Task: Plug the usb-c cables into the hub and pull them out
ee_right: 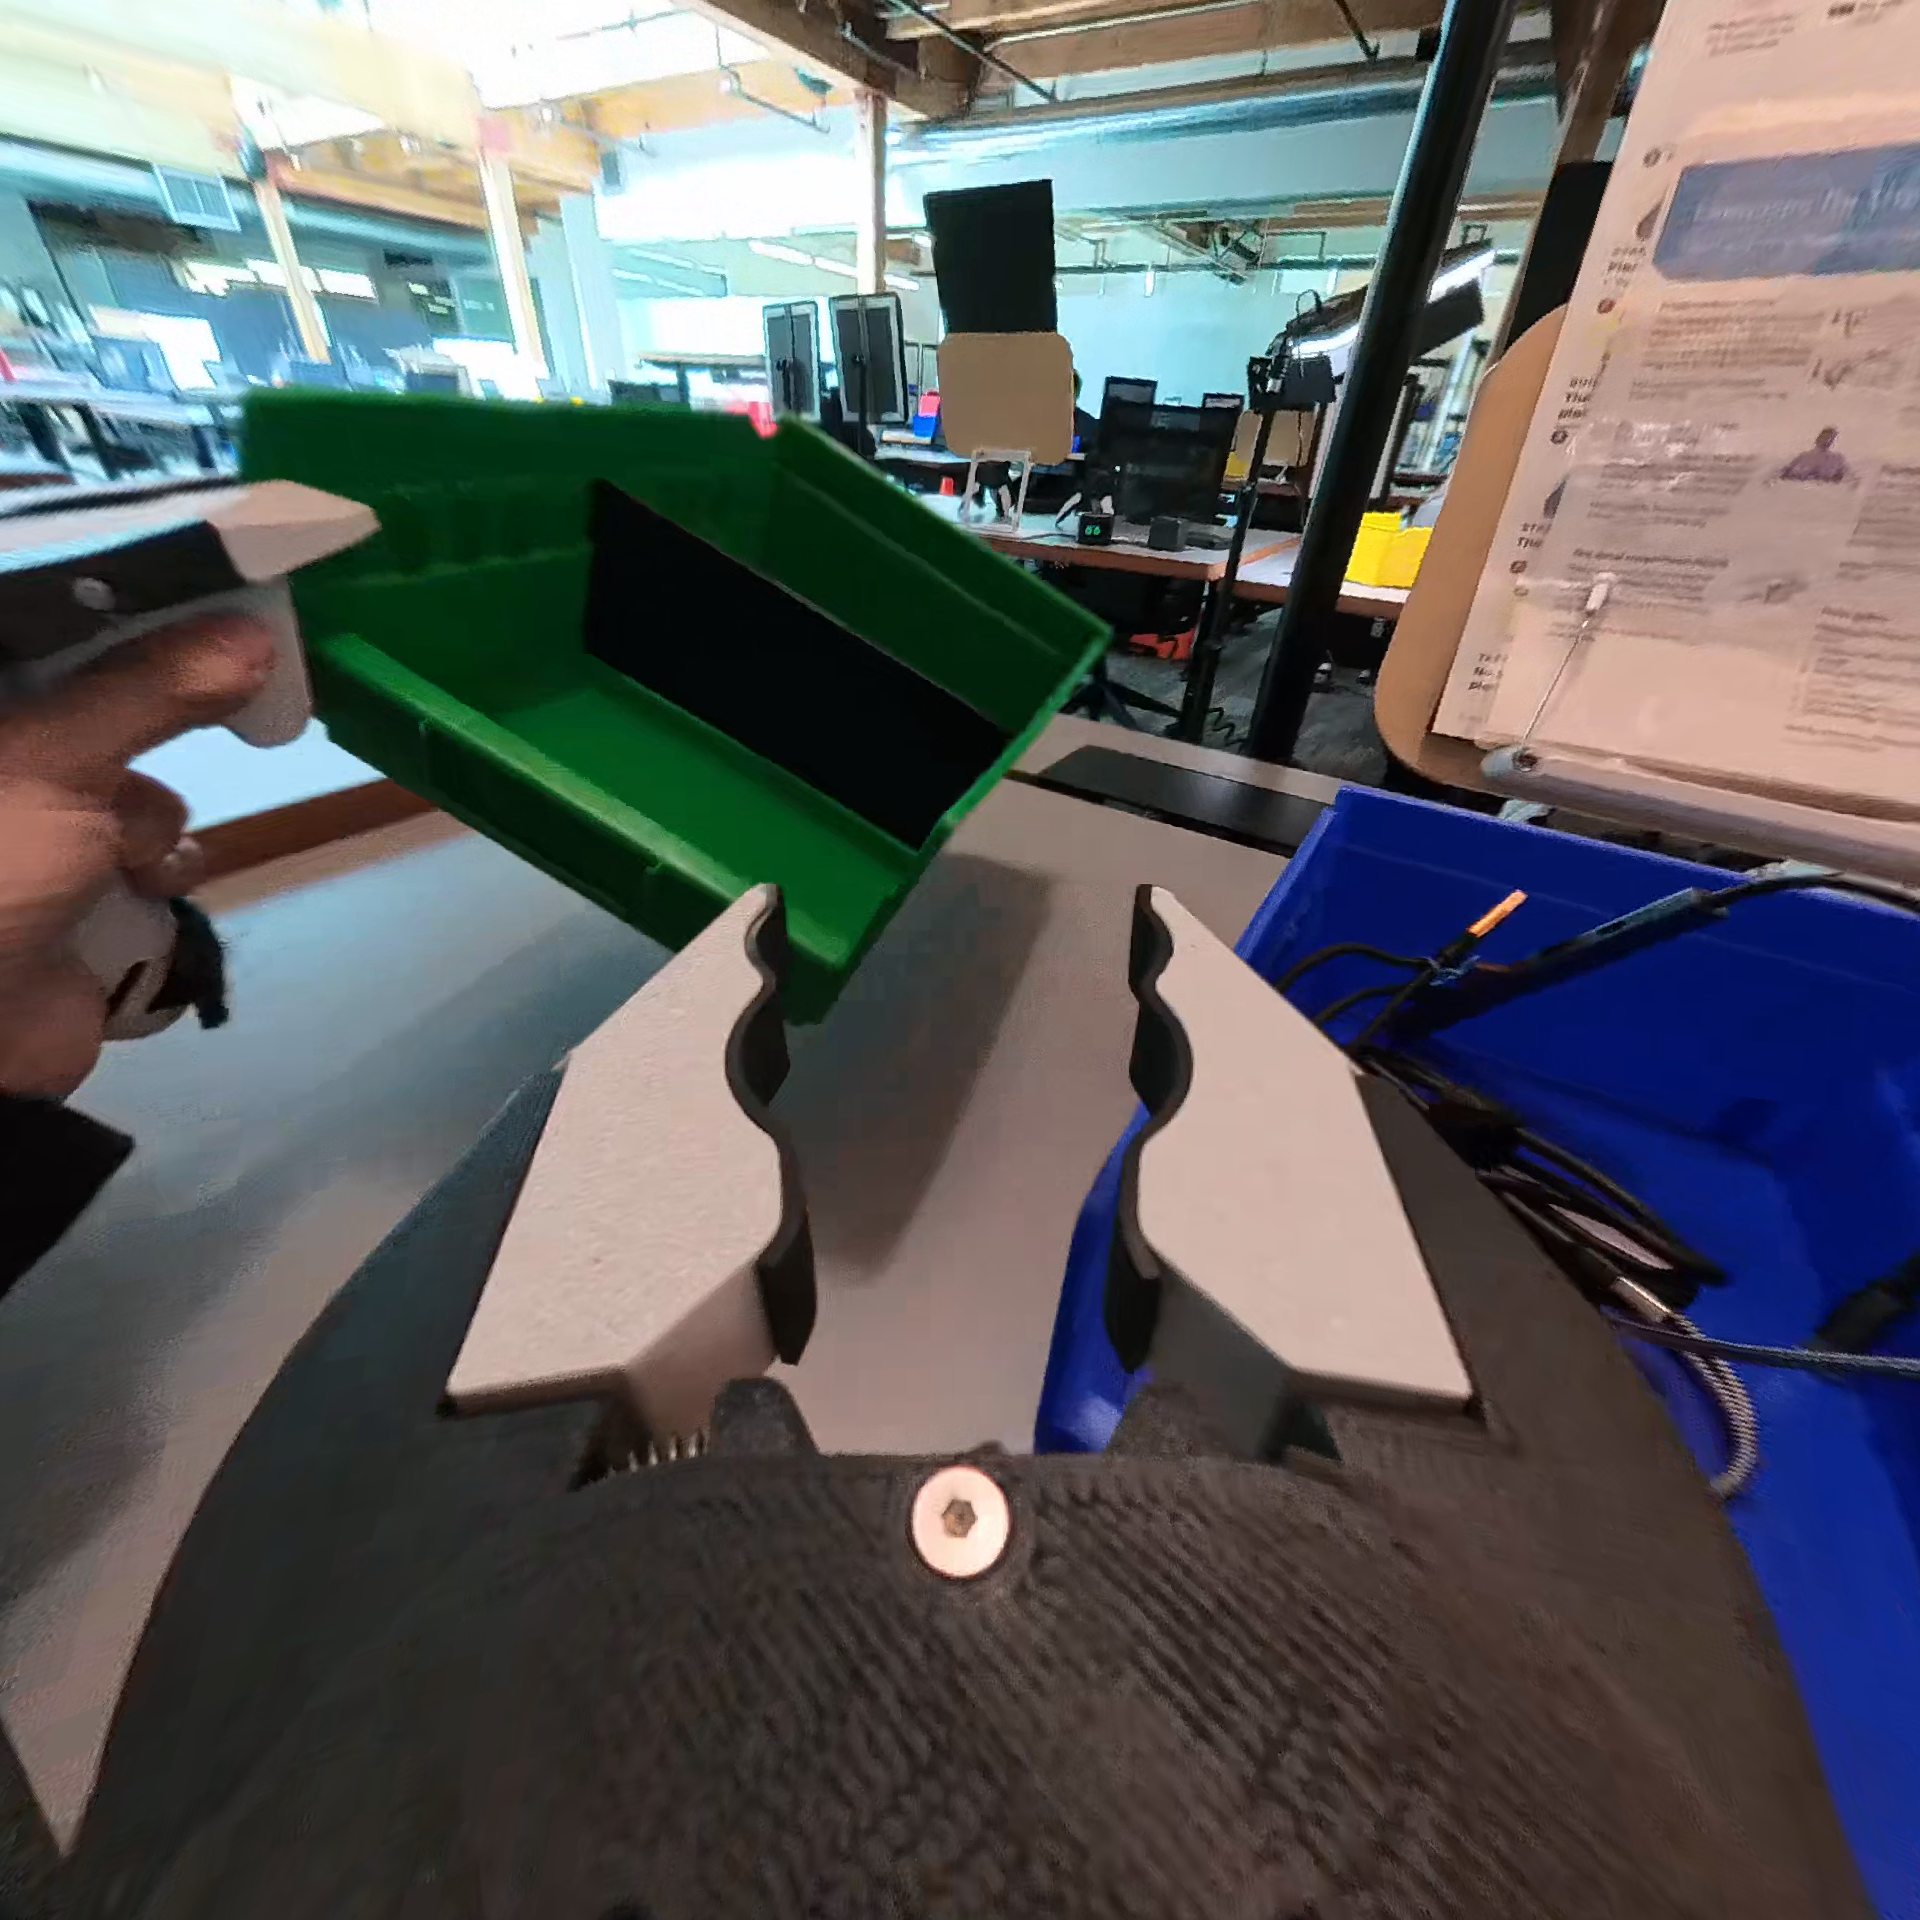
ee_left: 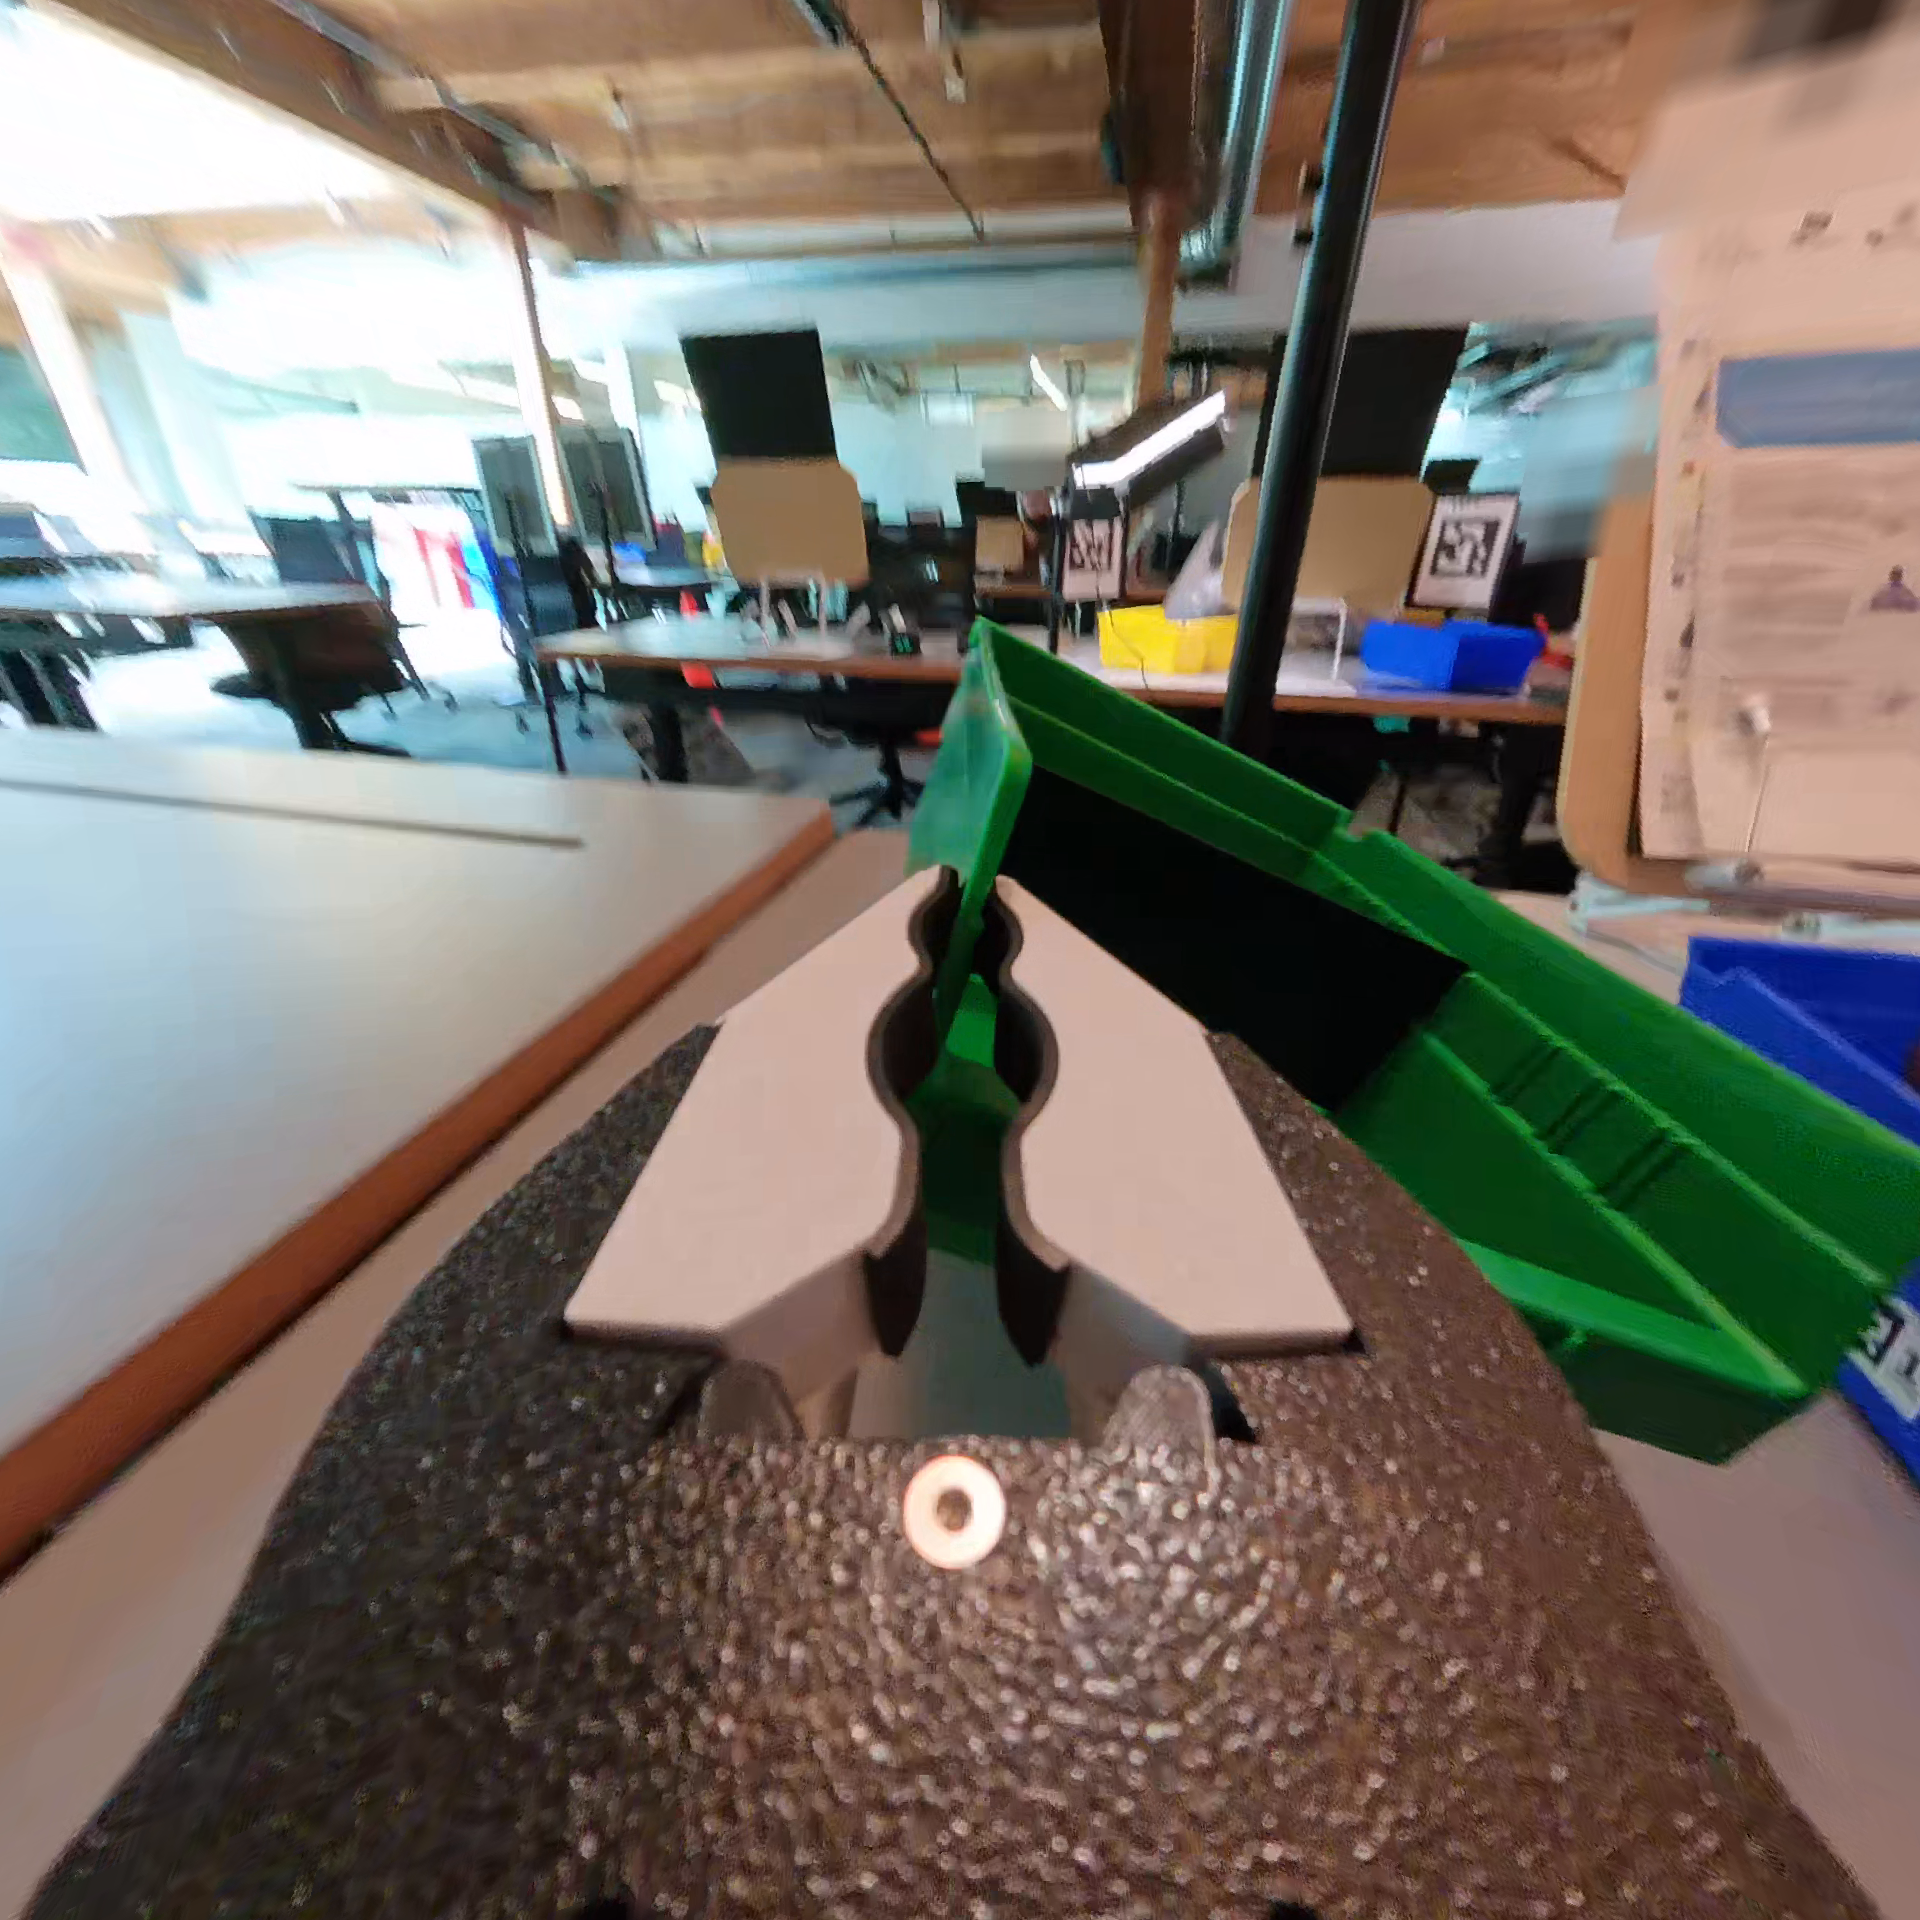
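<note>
My left gripper (ee_left: 971, 904) is shut on the end wall of a green bin (ee_left: 1558, 1122) and holds it tilted in the air above the table. The bin's inside looks empty, with a black divider across it. In the right wrist view the same green bin (ee_right: 644, 707) hangs at the upper left, held by the left gripper (ee_right: 281, 551) with a person's hand behind it. My right gripper (ee_right: 956, 935) is open and empty, just below the bin's near corner. Black cables (ee_right: 1538, 1153) lie in a blue bin (ee_right: 1662, 1060) at the right. No hub shows.
A grey table (ee_right: 364, 1039) with a wooden edge lies below. A black pole (ee_right: 1361, 416) stands behind it. A board with printed sheets (ee_right: 1714, 468) leans at the far right. The blue bin (ee_left: 1829, 1018) also shows at the right of the left wrist view. The grippers' ends are close to 25 centimeters from one another.
</note>
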